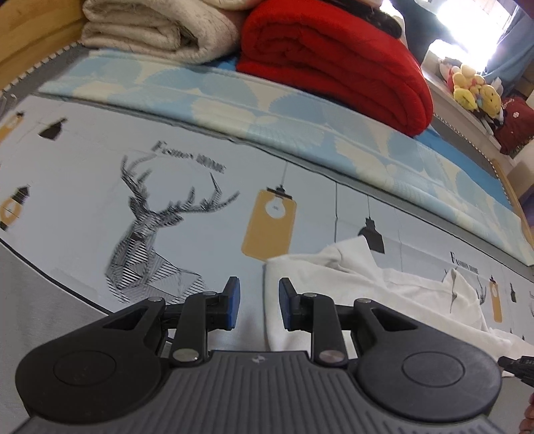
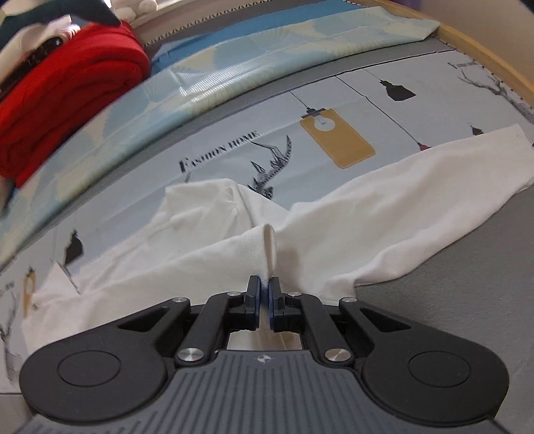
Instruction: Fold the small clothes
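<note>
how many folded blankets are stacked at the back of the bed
2 clearly: a cream blanket on the left and a red blanket beside it on the right. Darker fabric lies on top of the red one, so more may be hidden behind.

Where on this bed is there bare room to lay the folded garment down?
Free: the printed sheet around the deer print, left of the crumpled white garment, below the pale blue patterned quilt. Crowded: the far edge, with the rolled red blanket and folded cream blanket.
</note>
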The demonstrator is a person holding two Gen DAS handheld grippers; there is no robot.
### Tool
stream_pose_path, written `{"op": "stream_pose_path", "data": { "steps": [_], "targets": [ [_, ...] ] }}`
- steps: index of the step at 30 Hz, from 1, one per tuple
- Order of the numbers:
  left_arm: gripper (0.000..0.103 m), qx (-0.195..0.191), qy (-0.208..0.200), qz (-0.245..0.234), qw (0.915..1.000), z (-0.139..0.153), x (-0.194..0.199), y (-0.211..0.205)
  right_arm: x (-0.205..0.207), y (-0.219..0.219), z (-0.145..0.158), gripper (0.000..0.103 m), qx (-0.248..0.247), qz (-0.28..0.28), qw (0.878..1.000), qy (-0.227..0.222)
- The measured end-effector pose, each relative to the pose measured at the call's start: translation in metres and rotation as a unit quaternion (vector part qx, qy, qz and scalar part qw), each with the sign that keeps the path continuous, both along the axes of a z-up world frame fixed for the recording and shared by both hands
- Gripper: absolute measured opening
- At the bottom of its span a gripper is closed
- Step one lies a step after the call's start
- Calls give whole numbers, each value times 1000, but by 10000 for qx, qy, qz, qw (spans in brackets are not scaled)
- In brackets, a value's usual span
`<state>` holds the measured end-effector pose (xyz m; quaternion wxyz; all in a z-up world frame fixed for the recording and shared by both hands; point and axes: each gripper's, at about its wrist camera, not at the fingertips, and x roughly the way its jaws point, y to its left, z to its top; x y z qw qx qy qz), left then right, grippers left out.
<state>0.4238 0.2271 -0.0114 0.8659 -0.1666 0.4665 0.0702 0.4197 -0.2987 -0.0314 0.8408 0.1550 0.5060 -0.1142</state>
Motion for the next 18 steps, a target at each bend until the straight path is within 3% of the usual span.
{"op": "stream_pose_path", "data": {
  "steps": [6,9,15,18],
  "targets": [
    [28,-606,100,37,9981,-31,21,8,-7,-8,-1,11,151,-337,9993,-92],
    [41,-844,105,59,9964,-50,39,12,-7,-6,8,16,183,-337,9989,-265],
    [44,-1182,286,154,9925,-83,64,13,-2,1,16,21,361,-201,9980,-473],
    [44,-1105,404,154,9929,-96,73,8,2,3,15,21,432,-168,9979,-457]
  ]
}}
